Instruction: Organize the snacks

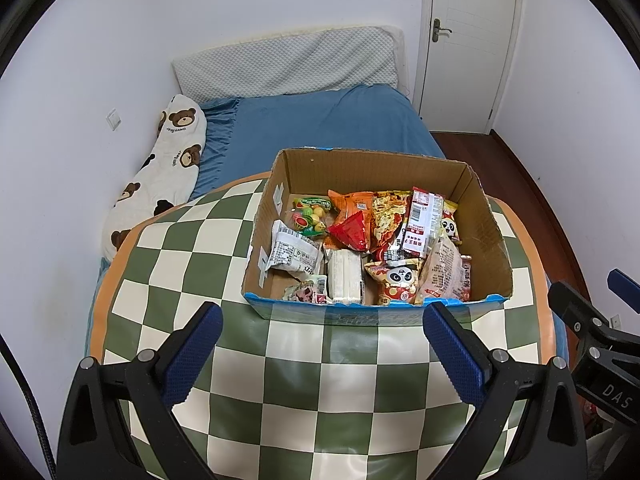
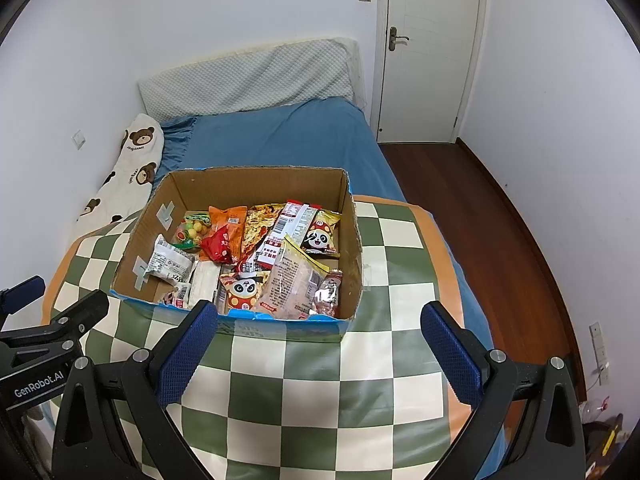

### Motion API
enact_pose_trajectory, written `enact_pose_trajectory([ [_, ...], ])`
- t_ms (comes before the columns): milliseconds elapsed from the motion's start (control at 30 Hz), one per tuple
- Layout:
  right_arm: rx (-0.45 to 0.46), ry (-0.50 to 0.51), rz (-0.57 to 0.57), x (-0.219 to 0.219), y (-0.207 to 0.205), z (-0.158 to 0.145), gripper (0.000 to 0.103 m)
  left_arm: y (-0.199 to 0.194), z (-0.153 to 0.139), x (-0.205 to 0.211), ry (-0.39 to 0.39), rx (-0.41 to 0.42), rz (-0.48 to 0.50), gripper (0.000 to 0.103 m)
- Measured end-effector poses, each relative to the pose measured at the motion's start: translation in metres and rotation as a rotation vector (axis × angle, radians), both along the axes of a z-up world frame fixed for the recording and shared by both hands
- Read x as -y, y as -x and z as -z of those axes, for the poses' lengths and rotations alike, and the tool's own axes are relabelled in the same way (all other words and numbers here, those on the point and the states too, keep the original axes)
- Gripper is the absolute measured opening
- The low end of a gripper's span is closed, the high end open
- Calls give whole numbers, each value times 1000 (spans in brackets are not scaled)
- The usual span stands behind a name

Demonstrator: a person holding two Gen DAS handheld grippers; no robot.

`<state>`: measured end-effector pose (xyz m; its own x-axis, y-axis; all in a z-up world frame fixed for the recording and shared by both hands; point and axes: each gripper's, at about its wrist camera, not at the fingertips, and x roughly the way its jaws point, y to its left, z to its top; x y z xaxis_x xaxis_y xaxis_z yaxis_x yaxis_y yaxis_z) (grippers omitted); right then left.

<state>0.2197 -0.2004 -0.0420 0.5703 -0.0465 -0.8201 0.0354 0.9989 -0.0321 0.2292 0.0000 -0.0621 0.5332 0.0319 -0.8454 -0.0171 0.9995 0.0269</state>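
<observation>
An open cardboard box (image 1: 372, 164) stands on a green-and-cream checkered mat (image 1: 320, 380); it also shows in the right wrist view (image 2: 248, 182). It holds several snack packets: a red triangular packet (image 1: 352, 230), panda packets (image 1: 396, 280), a white wrapped bar (image 1: 345, 276), a candy bag (image 1: 310, 216) and a clear bag (image 2: 288, 280). My left gripper (image 1: 322, 320) is open and empty, just in front of the box. My right gripper (image 2: 320, 320) is open and empty, at the box's front right corner.
The mat lies on a bed with a blue sheet (image 1: 320, 120). A bear-print pillow (image 1: 160, 184) lies along the left wall. A white door (image 2: 428, 48) and wooden floor (image 2: 480, 220) are at the right. The other gripper shows at each view's edge.
</observation>
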Motion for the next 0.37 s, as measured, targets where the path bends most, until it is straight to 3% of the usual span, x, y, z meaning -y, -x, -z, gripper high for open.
enact_pose_trajectory([
  [367,0,1,0,1,0,0,103,1,1,2,2,0,5,103],
])
